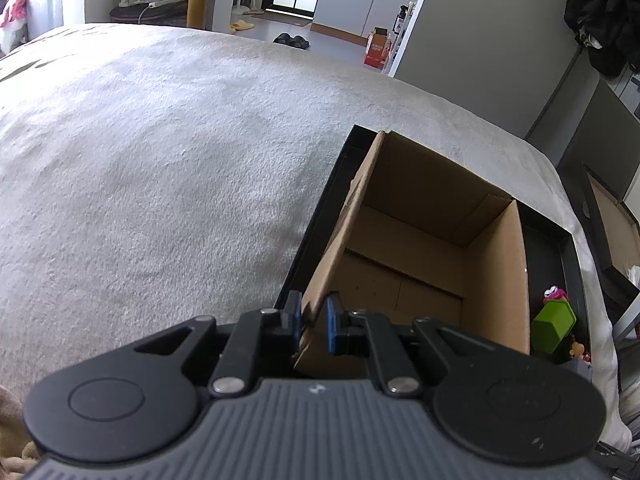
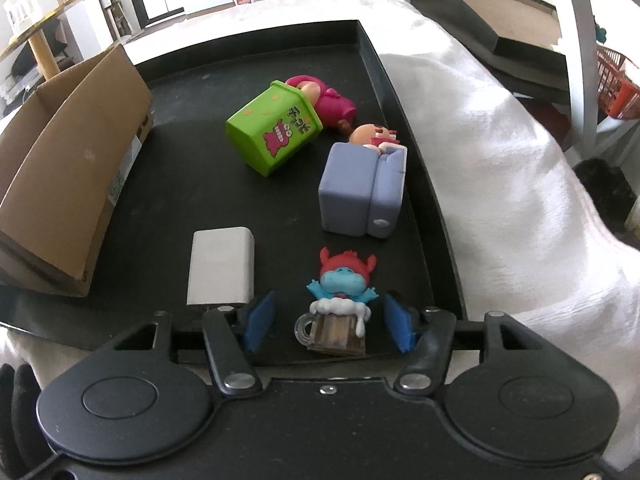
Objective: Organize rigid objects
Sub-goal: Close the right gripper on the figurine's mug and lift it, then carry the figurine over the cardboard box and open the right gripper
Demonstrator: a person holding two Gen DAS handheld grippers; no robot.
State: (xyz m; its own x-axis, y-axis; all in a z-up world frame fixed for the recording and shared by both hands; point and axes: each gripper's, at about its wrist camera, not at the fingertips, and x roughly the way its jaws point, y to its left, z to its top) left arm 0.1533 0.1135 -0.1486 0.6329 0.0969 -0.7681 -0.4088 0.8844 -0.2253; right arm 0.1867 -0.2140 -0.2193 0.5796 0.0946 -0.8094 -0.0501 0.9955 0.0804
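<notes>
Risk first: right gripper (image 2: 327, 322) has its blue pads standing apart, one on each side of the blue-and-red monster figurine in a beer mug (image 2: 340, 306), and neither pad touches it, so nothing is held yet. The figurine sits upright between the fingers, slightly nearer the right pad; if the jaws close off-centre the nearer pad would likely shove it sideways or tip it on the black tray (image 2: 192, 184) rather than pinch it. The clear mug handle sticks out toward the left pad and could catch, twisting the toy. A squeeze on the rounded foam top instead of the mug body looks prone to slipping. The white rectangular block (image 2: 221, 266) lies just ahead-left of the left pad, close enough to get nudged if the gripper shifts that way. Further ahead sit the lilac sofa figurine (image 2: 362, 192) and the green snack-box toy (image 2: 272, 128), clear of the jaws. Left gripper (image 1: 313, 322) is clamped on the near wall of the cardboard box (image 1: 420, 248), pads nearly together on the thin edge; the box looks empty and tilted, standing on the tray off to the left of the right gripper. If that pinch slips, the box could drop or swing, and a toy released over it would likely miss.
</notes>
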